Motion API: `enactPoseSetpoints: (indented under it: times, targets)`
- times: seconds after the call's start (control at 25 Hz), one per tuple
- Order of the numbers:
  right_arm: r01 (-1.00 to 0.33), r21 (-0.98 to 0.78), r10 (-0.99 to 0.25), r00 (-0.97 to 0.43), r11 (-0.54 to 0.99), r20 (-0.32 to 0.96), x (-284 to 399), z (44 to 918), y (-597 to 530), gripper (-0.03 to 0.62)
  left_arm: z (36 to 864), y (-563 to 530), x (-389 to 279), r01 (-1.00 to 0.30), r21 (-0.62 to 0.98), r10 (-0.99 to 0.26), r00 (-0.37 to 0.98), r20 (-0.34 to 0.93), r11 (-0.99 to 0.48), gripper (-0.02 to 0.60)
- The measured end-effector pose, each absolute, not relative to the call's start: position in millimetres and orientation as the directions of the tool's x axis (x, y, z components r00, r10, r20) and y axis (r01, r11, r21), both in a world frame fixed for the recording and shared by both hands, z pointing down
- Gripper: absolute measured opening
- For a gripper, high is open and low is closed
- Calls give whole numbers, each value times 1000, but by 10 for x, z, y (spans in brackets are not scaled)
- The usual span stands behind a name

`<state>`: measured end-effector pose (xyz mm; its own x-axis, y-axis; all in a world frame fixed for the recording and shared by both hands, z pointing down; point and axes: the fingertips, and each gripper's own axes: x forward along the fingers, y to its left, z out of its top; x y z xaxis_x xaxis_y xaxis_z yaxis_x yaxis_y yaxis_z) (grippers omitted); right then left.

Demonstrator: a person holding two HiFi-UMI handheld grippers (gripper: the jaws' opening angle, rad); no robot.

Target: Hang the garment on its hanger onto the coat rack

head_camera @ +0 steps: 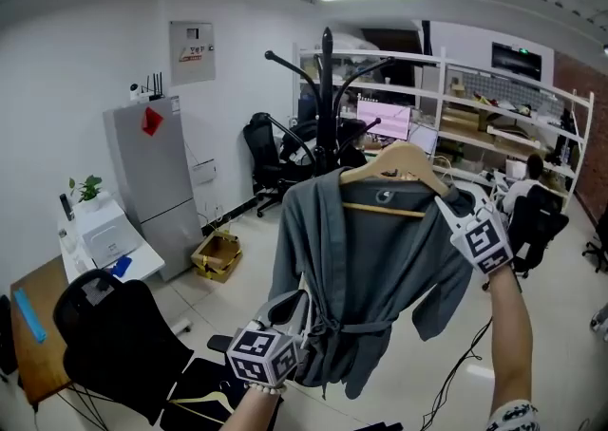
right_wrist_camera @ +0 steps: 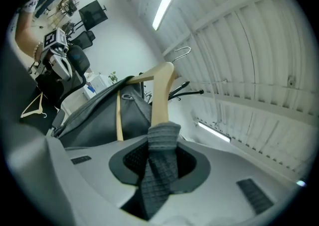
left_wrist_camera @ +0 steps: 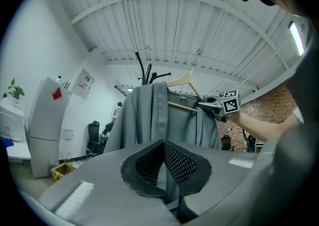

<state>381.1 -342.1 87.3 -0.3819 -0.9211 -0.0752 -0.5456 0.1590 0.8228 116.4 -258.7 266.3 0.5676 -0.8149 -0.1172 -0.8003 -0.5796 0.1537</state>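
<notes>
Right hand-held gripper: clamped on hanger shoulder end, cloth pinched too.
Left hand-held gripper: closed on garment front edge, low.
Garment: midair, draped on hanger.
Coat rack: just behind hook; right nearer.

Head view faces forward from above my arms, robe close ahead. Left gripper view tilts up, tight under the robe, my right gripper beyond it. Right gripper view runs along the hanger, my left gripper farther off. All share robe, hanger.
</notes>
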Motion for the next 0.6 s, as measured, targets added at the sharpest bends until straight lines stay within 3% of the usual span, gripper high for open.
enactPoseSetpoints:
  times: [0.16,0.36,0.6]
  targets:
    - [-511,834,-903,-428,209,-36,3634,973,-3521,95,2668,-2640,1282,-793,171,-811,573,-120,-585,-11]
    - [-492,790,-870,-483,367,103,3213,1368,-3989,95,2733,-2644,1349,-787,192,-810,576,-111,-587,-12]
    - [-484,721,-823,-527,495,211,2681,1866,-4518,95,2916,-2603,1048,-821,222,-850,519,-91,-526,-11]
